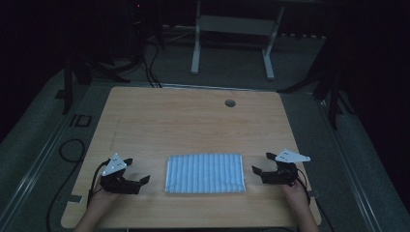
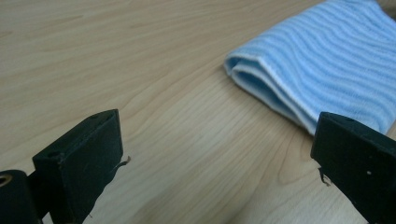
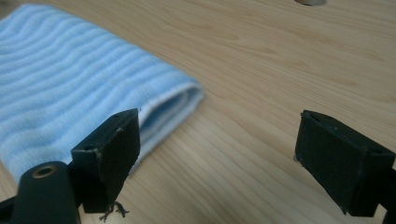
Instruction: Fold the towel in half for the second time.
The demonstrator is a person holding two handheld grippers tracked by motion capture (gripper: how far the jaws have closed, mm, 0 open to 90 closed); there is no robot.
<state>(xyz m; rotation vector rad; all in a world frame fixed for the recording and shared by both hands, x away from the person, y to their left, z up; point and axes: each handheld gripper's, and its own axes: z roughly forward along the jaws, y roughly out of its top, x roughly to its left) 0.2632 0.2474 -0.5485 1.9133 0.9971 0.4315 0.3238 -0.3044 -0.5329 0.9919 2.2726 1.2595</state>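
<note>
A folded light-blue striped towel (image 1: 205, 173) lies flat near the front of the wooden table (image 1: 193, 121). My left gripper (image 1: 137, 170) rests just left of it with its jaws wide apart and nothing between them. In the left gripper view the gripper (image 2: 219, 140) faces the towel's folded corner (image 2: 327, 60), which lies a short way ahead and to the right. My right gripper (image 1: 261, 162) sits just right of the towel, open and empty. In the right gripper view the gripper (image 3: 219, 135) stands over bare wood, with the towel (image 3: 60, 79) beside its left jaw.
A round cable hole (image 1: 230, 103) is set in the table's far side, also at the top edge of the right gripper view (image 3: 308, 2). A white desk frame (image 1: 232, 29) and cables (image 1: 72, 150) are on the dark floor around the table.
</note>
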